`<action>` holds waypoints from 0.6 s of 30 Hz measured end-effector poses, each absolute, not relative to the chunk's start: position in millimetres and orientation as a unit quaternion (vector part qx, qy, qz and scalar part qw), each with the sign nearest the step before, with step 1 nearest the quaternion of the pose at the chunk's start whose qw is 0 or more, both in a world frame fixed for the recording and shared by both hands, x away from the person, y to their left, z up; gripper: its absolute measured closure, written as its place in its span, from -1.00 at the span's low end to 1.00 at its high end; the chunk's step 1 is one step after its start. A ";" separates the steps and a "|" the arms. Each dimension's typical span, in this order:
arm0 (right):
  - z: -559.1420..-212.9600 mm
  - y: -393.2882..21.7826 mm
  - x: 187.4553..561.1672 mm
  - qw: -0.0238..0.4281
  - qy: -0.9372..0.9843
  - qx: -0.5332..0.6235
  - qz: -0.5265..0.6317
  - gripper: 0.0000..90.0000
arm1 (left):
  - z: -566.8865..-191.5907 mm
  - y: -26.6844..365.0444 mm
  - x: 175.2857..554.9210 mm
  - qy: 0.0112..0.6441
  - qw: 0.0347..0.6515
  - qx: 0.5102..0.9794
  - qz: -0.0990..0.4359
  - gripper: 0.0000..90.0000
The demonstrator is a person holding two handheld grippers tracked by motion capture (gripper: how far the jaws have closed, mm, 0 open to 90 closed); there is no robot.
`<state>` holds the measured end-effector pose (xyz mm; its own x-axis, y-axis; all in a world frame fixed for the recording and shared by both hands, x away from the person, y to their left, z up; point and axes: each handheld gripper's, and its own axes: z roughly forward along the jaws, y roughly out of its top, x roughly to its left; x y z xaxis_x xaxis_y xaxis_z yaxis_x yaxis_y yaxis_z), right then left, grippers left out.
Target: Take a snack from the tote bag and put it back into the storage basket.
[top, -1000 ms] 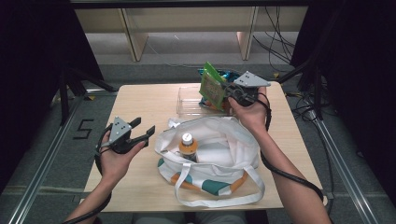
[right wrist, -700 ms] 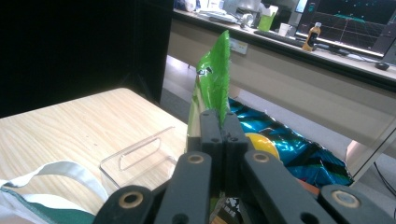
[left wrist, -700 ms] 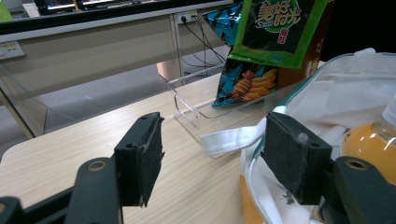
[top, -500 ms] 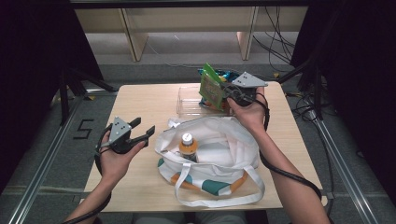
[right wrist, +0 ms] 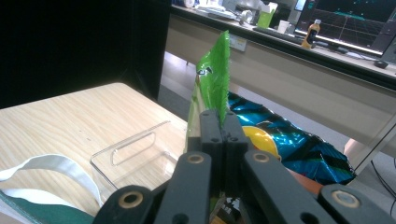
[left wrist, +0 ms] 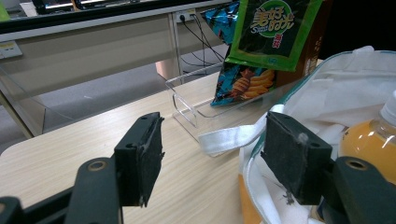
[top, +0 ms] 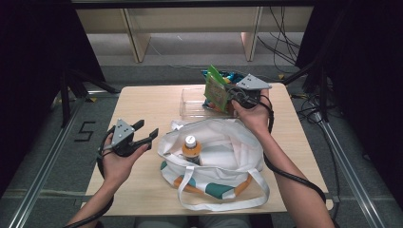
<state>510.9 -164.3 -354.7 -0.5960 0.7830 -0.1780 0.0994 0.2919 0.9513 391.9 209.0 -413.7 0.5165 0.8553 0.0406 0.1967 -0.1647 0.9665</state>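
My right gripper point(top: 231, 92) is shut on the top edge of a green snack bag point(top: 216, 90), which hangs over a clear plastic bin point(top: 192, 102) at the table's far side. In the right gripper view, the jaws point(right wrist: 223, 123) pinch the green bag point(right wrist: 212, 74) upright. A blue chip bag point(top: 228, 76) leans in the bin behind it. A white tote bag point(top: 228, 147) lies open in the middle with an orange juice bottle point(top: 190, 147) standing inside. My left gripper point(top: 147, 129) rests open just left of the tote, with nothing between its pads point(left wrist: 140, 158).
The tote's white strap point(left wrist: 233, 137) drapes onto the wooden table point(top: 142, 102) near the bin's corner point(left wrist: 187, 107). The table's bare surface stretches left of the bin. A desk with monitors point(right wrist: 355, 23) stands beyond the table's far edge.
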 end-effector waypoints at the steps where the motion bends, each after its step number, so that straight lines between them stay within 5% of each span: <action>1: -354.7 -164.3 510.9 0.333 0.731 0.302 0.513 1.00 | -413.7 209.0 391.9 0.378 0.524 0.695 0.314 -0.19; 18: -361.2 -161.7 516.2 0.325 0.738 0.297 0.511 1.00 | -414.2 208.9 392.3 0.377 0.528 0.693 0.314 -0.19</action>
